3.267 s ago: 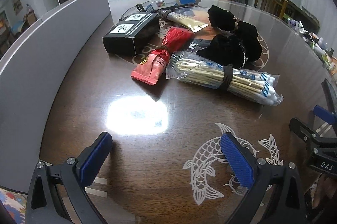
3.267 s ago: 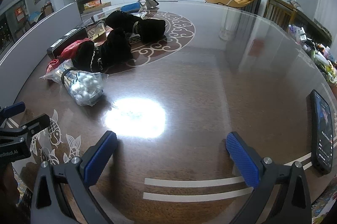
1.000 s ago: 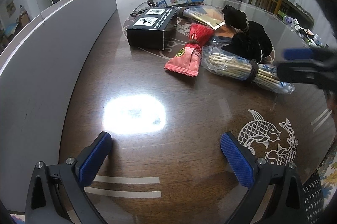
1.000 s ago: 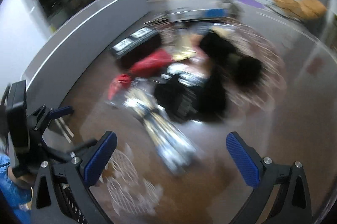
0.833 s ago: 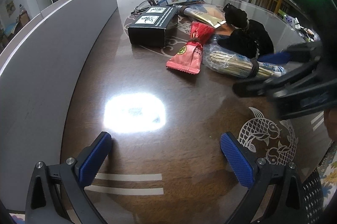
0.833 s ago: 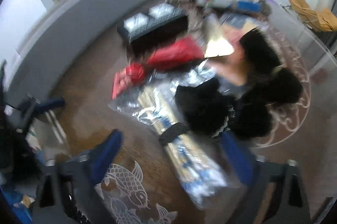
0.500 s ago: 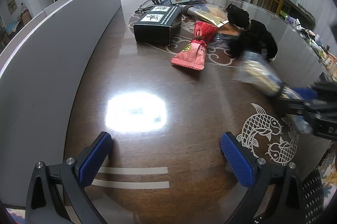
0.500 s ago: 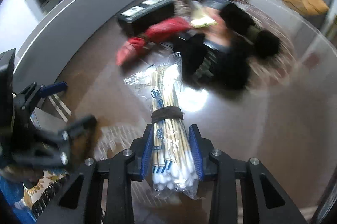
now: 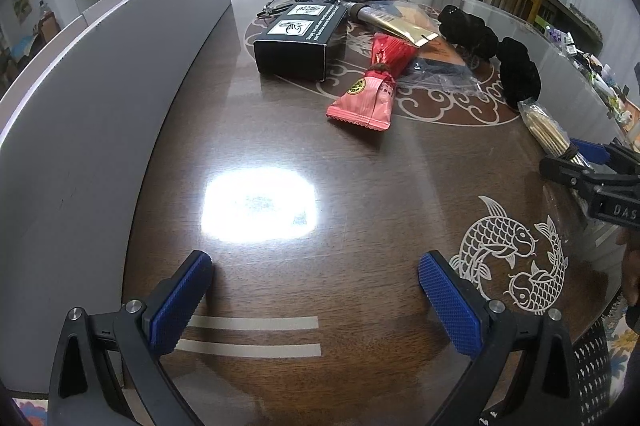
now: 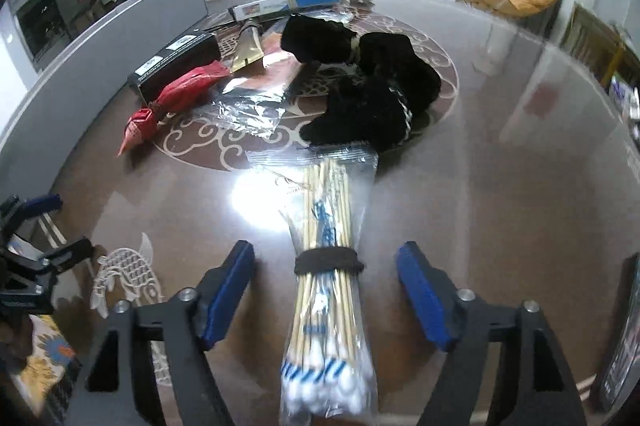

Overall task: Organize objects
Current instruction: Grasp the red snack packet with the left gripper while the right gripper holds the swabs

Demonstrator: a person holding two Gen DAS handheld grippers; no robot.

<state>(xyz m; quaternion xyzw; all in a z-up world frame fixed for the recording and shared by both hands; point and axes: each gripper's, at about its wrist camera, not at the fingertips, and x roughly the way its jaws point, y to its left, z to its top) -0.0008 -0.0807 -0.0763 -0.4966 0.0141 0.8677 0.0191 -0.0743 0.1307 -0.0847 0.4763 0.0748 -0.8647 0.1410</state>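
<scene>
A clear bag of cotton swabs (image 10: pixel 326 254) bound by a dark band lies on the table between the spread jaws of my right gripper (image 10: pixel 326 290), which is open and no longer touches it. The same bag (image 9: pixel 546 130) shows at the right edge of the left wrist view, beside the right gripper (image 9: pixel 588 162). My left gripper (image 9: pixel 312 294) is open and empty over bare table. A red snack packet (image 9: pixel 372 86), a black box (image 9: pixel 300 40), a gold pouch (image 9: pixel 396 24) and black cloth items (image 9: pixel 516 70) lie further back.
A grey partition (image 9: pixel 100 74) runs along the table's left side. A phone (image 10: pixel 618 338) lies at the right near my right gripper. A silver foil bag (image 10: pixel 252 106) and a long blue-and-white box (image 10: pixel 288 4) lie among the pile. White fish patterns (image 9: pixel 516 250) mark the dark table.
My right gripper grabbed the swab bag from the pile, pulled it toward the near table edge, then opened and released it there. The left gripper stayed nearly still.
</scene>
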